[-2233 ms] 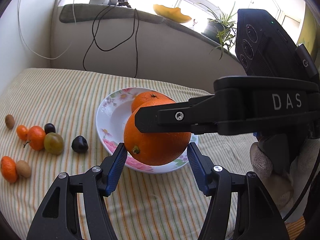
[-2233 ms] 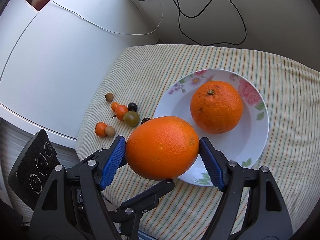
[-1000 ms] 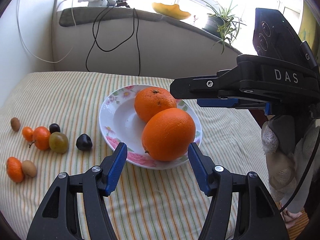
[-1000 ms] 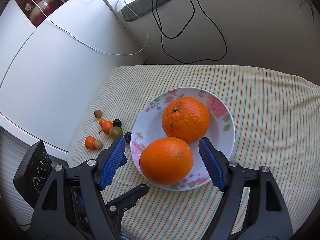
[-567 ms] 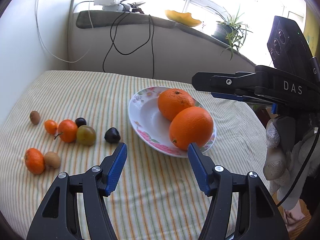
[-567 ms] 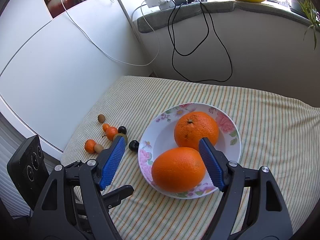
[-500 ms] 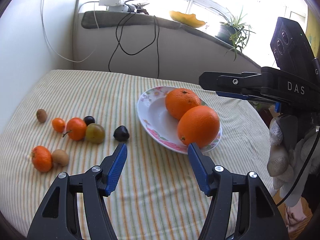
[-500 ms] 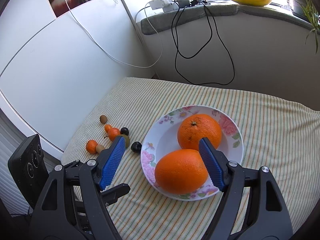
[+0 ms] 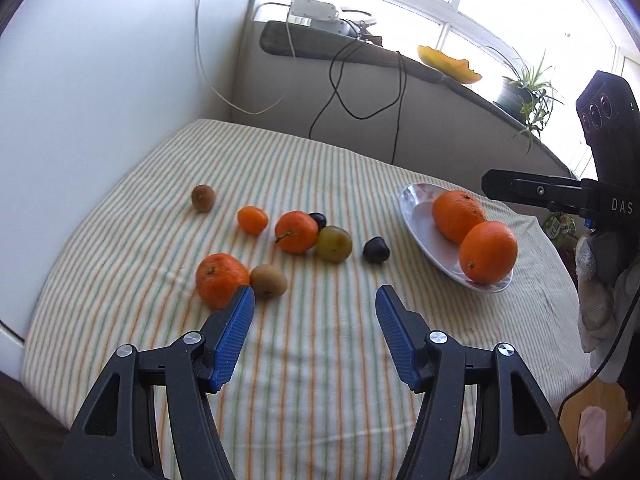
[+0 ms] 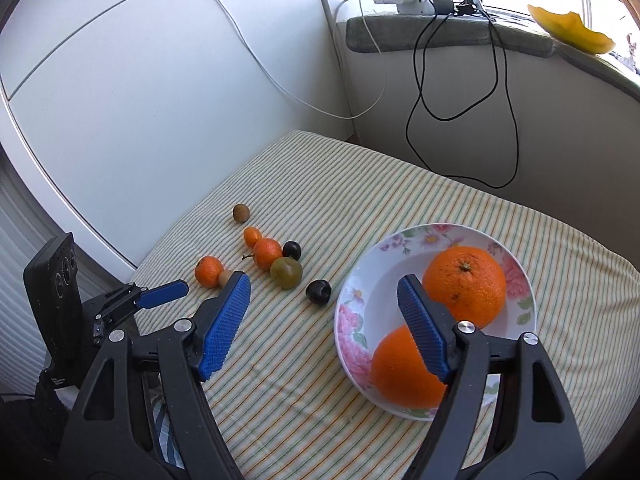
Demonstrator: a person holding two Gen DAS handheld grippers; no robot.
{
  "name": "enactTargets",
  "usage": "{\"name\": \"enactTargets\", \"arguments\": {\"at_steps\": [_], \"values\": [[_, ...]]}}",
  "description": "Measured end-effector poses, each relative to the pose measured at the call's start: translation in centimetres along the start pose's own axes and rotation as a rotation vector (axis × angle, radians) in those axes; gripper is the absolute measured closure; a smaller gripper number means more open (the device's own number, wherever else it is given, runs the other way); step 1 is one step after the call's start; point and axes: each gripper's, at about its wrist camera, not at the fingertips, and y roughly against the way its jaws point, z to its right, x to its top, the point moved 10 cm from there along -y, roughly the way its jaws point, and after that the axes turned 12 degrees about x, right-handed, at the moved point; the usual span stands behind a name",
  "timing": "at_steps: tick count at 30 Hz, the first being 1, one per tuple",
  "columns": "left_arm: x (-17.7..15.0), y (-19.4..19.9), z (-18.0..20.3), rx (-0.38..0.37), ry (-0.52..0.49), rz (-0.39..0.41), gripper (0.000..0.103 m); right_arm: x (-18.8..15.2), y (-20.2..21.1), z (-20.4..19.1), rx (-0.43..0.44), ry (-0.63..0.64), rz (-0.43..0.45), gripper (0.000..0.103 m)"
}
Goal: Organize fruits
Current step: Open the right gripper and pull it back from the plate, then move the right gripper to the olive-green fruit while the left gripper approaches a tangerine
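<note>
Cloth: a striped cover is spread over the table; all fruits are lying on it or in the plate.
Left gripper: the jaws are held wide apart above the cloth and nothing is gripped.
Right gripper: the jaws are also spread wide and nothing is held; it is kept above the plate's left edge.
Plate: two oranges are placed in it, touching each other.
Small fruits: mandarins, kiwis, dark plums and a green plum are scattered left of the plate, on the cloth.
</note>
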Motion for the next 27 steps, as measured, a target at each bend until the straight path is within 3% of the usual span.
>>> {"name": "enactTargets", "arguments": {"at_steps": [6,10,12,17,27], "values": [[-0.5,-0.6,-3.7,0.006,0.092,-0.023,0.040,-0.1,-3.0,-2.6,0.005,0.126,-0.086,0.024],[-0.5,-1.6,-5.6,0.012,0.138,-0.041,0.042,-0.7,-5.1,-4.2,-0.007,0.210,-0.151,0.038],[-0.5,-2.0,-5.9,0.008,0.150,-0.048,0.044,-1.0,-6.1,-4.7,-0.008,0.237,-0.179,0.039],[-0.5,-3.0,-6.1,-0.004,0.148,-0.066,0.046,-1.4,-8.4,-5.0,-0.008,0.252,-0.241,0.050],[-0.1,-4.1,-6.3,-0.006,0.137,-0.081,0.049,-1.6,-12.7,-4.2,-0.019,0.247,-0.339,0.055]]}}
